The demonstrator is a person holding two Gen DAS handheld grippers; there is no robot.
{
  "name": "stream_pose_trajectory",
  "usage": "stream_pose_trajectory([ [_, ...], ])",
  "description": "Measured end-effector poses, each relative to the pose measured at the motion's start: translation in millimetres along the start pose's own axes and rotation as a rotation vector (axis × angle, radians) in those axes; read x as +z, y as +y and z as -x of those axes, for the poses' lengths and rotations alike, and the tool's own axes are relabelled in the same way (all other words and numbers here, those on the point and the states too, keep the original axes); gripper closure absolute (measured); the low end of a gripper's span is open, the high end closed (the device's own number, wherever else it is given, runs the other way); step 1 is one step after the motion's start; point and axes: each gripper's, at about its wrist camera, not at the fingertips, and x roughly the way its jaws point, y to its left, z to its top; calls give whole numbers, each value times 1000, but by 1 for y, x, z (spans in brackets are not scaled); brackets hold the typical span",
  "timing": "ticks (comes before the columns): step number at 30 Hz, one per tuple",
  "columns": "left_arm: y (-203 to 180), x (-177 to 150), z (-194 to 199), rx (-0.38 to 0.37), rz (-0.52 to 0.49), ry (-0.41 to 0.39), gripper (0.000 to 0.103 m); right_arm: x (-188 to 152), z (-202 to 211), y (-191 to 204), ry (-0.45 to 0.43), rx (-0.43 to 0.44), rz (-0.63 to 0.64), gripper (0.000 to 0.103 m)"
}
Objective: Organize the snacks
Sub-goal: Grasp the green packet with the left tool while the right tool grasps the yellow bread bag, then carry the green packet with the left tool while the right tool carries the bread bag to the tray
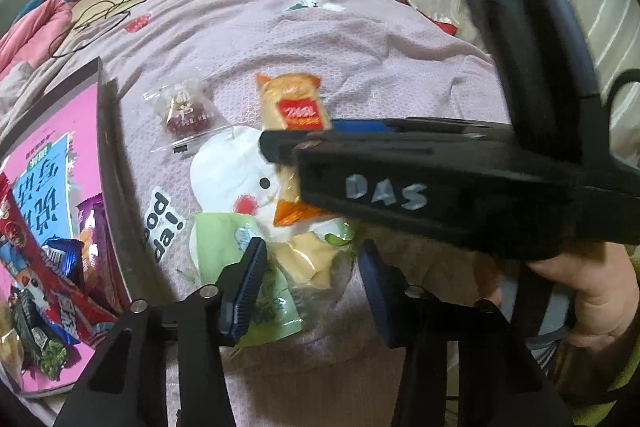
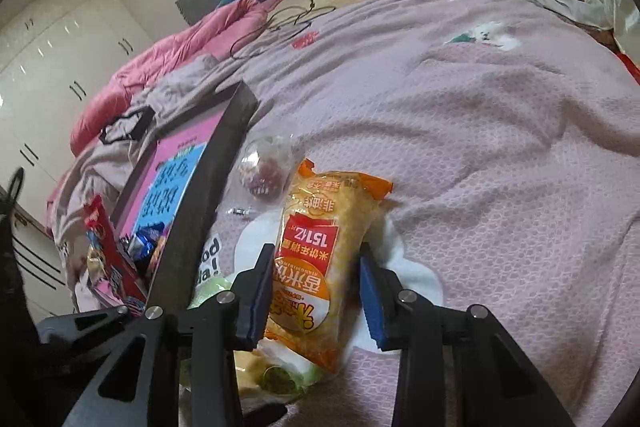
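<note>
Right gripper: jaws narrowed around the orange rice-cracker pack. Left pad sits against the pack's edge; right pad looks touching or just off it, can't confirm a firm pinch. The pack lies on the lilac bedspread, partly over the white cartoon patch, long axis pointing away from the camera.

Left gripper: jaws narrow, straddling a clear-wrapped yellow pastry that overlaps a pale green packet. Neither pad visibly presses on it, so I read it as not gripped yet.

Handling, as a judgement:
- Cracker pack: light, film slippery and crinkly, contents brittle. Take it across the mid-width where it is filled, not at the flat crimped ends. Gentle squeeze, or the crackers crack.
- Pastry: soft, crushable, loose wrap. Grab the wrap seam or squeeze lightly.
- Green packet: thin and flat on soft bedding, hard to get pads under. Pinch an edge.

Further out: a small clear pouch with red candy lies beside the cracker pack's far end, apart from it.

To the left is the pink-lined box, already holding several snack packs, the likely drop spot. Its wall stands just beside the loose snacks, so expect a short lift over the rim.
</note>
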Motion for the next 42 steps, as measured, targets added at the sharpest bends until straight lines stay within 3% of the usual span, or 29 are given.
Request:
stream_pose_trajectory([
  [14, 3, 5, 0, -14, 36, -25, 64, 6, 35, -16, -128, 34, -62, 64],
  [15, 4, 4, 3, -20, 41, -33, 69, 7, 38, -16, -138, 35, -59, 64],
  [16, 4, 4, 8, -25, 44, -42, 83, 7, 40, -16, -146, 36, -56, 64],
  [18, 5, 6, 16, -35, 47, -55, 86, 8, 44, -15, -161, 38, -54, 64],
  [19, 5, 6, 18, -37, 42, -55, 97, 8, 45, -15, -164, 38, -53, 64],
  [22, 9, 6, 17, -43, 49, -45, 97, 8, 47, -16, -171, 41, -60, 64],
  [26, 12, 4, 13, -81, 74, -26, 88, 7, 48, -17, -175, 34, -66, 64],
  [30, 6, 3, 7, -73, 27, 3, 63, 7, 49, -18, -180, 36, -72, 64],
  [36, 1, 4, -3, -79, -74, 35, 53, 7, 49, -19, -177, 43, -81, 64],
  [42, 0, 6, -13, -47, -108, 34, 52, 7, 48, -19, -177, 47, -90, 64],
])
